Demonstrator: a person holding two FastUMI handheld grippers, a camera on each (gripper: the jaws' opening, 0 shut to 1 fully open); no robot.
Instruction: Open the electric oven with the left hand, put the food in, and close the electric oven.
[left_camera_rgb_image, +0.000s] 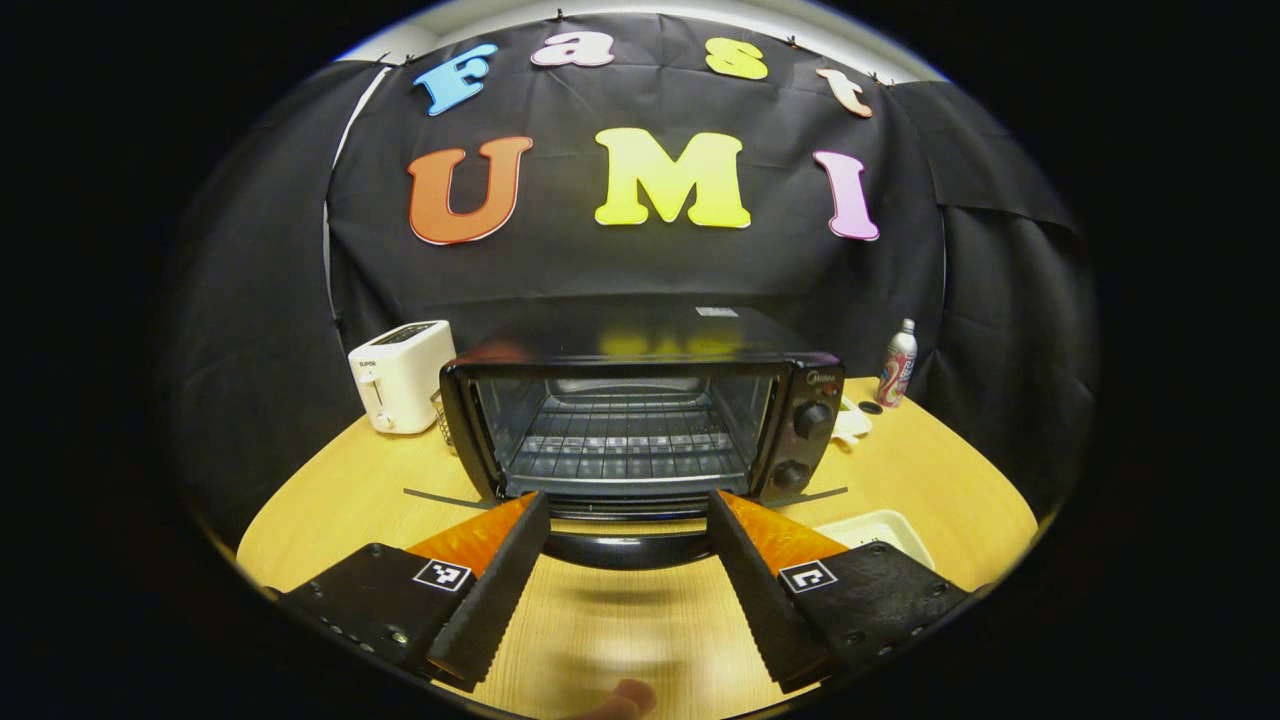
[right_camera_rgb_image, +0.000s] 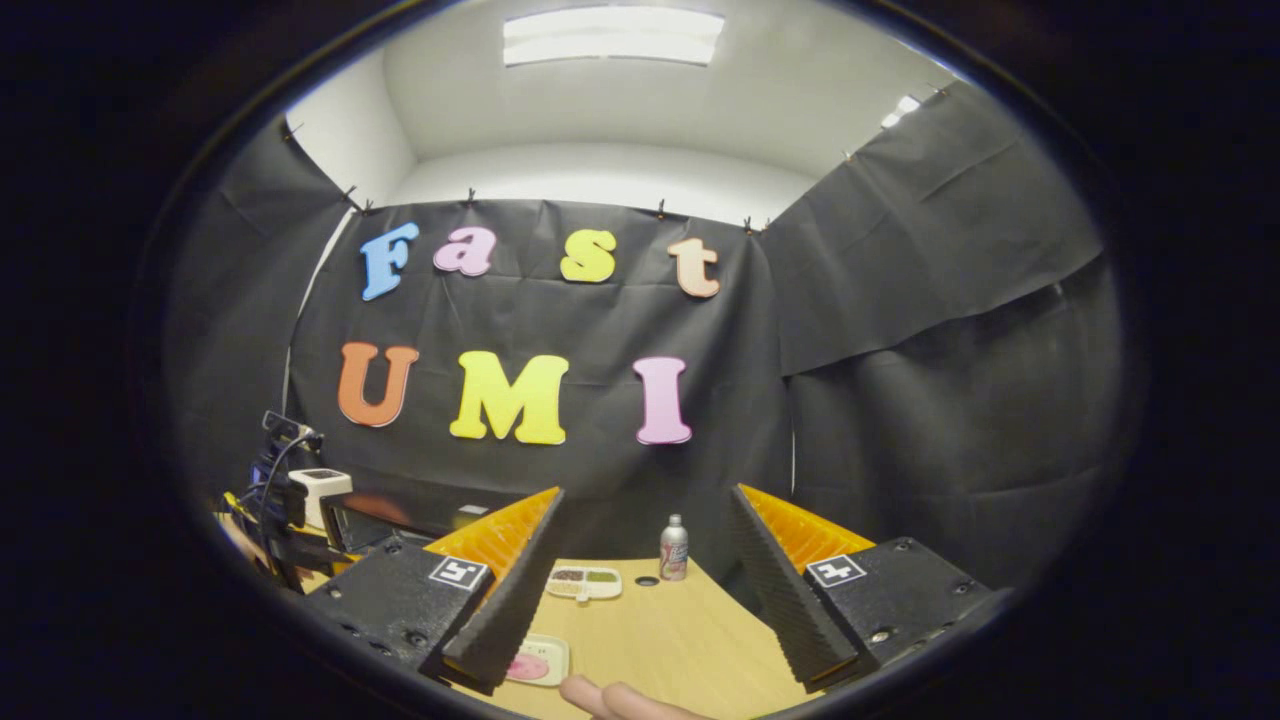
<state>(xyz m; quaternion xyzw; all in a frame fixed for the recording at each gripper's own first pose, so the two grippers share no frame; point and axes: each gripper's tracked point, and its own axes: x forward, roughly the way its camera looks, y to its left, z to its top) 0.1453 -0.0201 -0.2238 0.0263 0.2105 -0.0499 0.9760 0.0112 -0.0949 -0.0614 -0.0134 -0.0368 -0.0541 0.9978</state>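
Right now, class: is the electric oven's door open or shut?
Open. In the left gripper view the electric oven shows its bare wire rack directly, and the door lies folded down in front, between the left gripper's spread fingers.

In the right gripper view we see the right gripper (right_camera_rgb_image: 640, 570) with its jaws spread wide and nothing between them, held above the wooden table (right_camera_rgb_image: 690, 640). At 12 o'clock from the fingertips a bottle (right_camera_rgb_image: 674, 548) stands upright near the table's far edge, with a small divided tray (right_camera_rgb_image: 584, 582) at its 9 o'clock. At 7 o'clock a plate of pink food (right_camera_rgb_image: 535, 665) lies partly behind one finger, and at 9 o'clock we see the other gripper (right_camera_rgb_image: 285, 510) beside a white toaster (right_camera_rgb_image: 320, 492).
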